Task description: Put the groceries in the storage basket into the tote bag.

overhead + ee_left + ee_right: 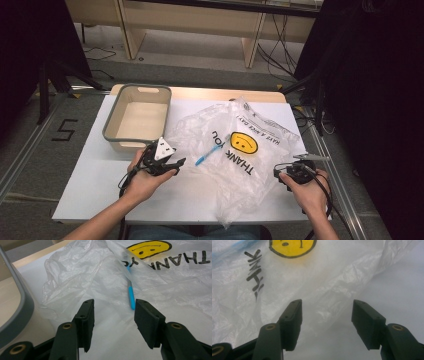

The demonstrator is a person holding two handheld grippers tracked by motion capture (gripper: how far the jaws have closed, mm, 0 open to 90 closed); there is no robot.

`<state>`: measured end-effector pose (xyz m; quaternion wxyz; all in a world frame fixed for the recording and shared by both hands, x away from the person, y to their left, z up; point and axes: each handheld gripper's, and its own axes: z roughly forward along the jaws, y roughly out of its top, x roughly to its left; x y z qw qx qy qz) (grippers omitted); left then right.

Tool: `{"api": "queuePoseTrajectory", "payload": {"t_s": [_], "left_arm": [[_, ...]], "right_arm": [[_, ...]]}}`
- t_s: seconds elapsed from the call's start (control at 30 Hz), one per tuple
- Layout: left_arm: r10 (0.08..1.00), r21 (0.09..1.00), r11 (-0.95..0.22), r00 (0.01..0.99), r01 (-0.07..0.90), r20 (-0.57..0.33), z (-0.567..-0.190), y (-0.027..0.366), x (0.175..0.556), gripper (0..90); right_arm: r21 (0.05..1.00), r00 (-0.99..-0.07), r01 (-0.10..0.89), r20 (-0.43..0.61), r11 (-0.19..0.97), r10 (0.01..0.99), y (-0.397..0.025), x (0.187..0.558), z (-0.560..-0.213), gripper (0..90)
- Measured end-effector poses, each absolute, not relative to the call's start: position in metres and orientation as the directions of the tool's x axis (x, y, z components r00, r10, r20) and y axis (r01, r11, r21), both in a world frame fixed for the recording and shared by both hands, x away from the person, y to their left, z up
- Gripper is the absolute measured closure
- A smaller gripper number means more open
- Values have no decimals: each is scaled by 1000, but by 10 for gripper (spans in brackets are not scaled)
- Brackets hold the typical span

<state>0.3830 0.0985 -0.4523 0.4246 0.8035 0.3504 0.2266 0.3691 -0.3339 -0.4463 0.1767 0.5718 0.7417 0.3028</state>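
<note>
The white table [100, 185] carries everything. Across its middle and right lies a crumpled clear plastic bag [235, 165], printed with a yellow smiley face [244, 143] and the words THANK YOU, reaching from near the far edge to the near edge. At the far left of the table stands a grey-rimmed bin [111, 120], just beside the bag's left edge. The left hand-held gripper [175, 165] sits just in front of the bin with its jaws spread apart and nothing between them, pointing at the bag. The right hand-held gripper [276, 172] is at the bag's right edge, jaws likewise apart and empty, above the plastic. A blue pen [209, 154] lies among the bag's folds, left of the smiley face, just ahead of the left jaws.
</note>
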Motion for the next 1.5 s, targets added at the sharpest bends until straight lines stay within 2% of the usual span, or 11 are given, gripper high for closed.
{"api": "queuePoseTrajectory", "payload": {"t_s": [0.13,0.27,0.67,0.87,1.2,1.5], "left_arm": [[754,839,-392,654,378,57,-452,99,382,509],[757,839,-390,651,379,57,-452,100,382,508],[762,834,-388,645,392,51,-455,103,384,505],[768,840,-378,638,389,50,-453,104,384,503],[801,857,-354,595,374,71,-445,106,385,471],[801,767,-447,588,461,113,-467,102,394,432]], "right_arm": [[611,-260,780,116,137,959,-332,369,-453,416],[577,-246,807,134,126,960,-330,370,-460,469],[542,-274,823,119,169,954,-331,375,-466,893],[540,-284,818,81,198,955,-337,380,-463,900],[575,-235,793,-15,201,972,-361,395,-458,900],[619,-228,742,-130,259,965,-367,414,-456,900]]}}
